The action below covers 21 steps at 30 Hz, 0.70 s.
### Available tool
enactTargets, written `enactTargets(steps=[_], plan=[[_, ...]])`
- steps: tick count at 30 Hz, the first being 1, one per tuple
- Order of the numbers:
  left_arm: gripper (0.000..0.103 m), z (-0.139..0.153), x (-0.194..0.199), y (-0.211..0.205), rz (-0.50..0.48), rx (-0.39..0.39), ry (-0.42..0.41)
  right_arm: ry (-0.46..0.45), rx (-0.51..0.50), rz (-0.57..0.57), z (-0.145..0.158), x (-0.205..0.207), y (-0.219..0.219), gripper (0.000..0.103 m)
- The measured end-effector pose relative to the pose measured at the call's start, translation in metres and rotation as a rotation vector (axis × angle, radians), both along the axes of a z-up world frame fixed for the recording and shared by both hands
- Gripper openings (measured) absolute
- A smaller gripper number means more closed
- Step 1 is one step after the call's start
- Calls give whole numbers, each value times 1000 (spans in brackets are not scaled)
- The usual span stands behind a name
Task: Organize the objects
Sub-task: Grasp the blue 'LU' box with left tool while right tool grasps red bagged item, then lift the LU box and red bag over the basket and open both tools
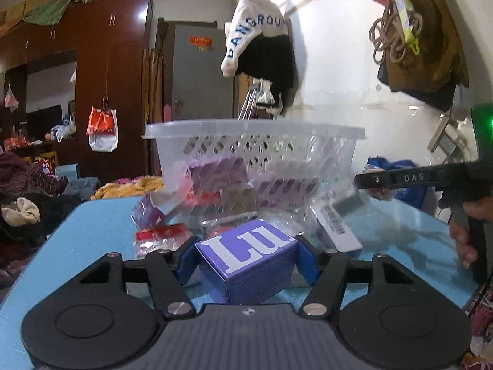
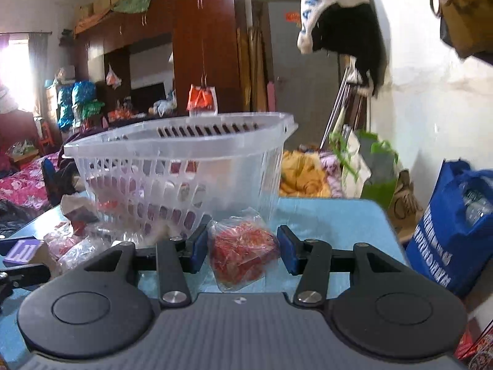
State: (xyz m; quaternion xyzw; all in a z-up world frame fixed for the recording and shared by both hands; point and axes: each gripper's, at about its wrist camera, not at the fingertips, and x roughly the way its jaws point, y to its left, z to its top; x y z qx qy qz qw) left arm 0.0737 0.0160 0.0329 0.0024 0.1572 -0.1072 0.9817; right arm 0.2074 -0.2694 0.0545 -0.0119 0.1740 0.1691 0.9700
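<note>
A clear plastic basket [image 1: 255,145] stands on the blue table [image 1: 86,234], holding several purple and red packets. My left gripper [image 1: 246,259] is shut on a purple box [image 1: 249,262] with white letters, just above the table in front of the basket. My right gripper [image 2: 242,249] is open around a clear bag of red pieces [image 2: 243,252] lying on the table beside the basket [image 2: 172,160]; its pads do not touch the bag. The right gripper also shows at the right of the left wrist view [image 1: 363,182]. The purple box shows far left in the right wrist view [image 2: 21,251].
Loose packets [image 1: 160,234] and a white flat pack [image 1: 336,225] lie on the table near the basket. A blue bag [image 2: 453,231] stands at the table's right edge. A cap and bags hang on the white wall [image 1: 339,61]. Clothes cover the bed behind.
</note>
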Motion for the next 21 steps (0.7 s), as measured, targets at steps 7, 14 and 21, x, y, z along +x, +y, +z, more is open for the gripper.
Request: enactTargets(steps=[7,14,21], plan=[[68,5,-3,6,3,-13,-26,-49,-10,-17,2,-6,3,52],[68,8,-8,9,3,-27,-52,-79,-1,-24,3,-13,3,52],[68,10,-10,12,4,-45,-71,-103,-17,-24,3,-17,6,52]])
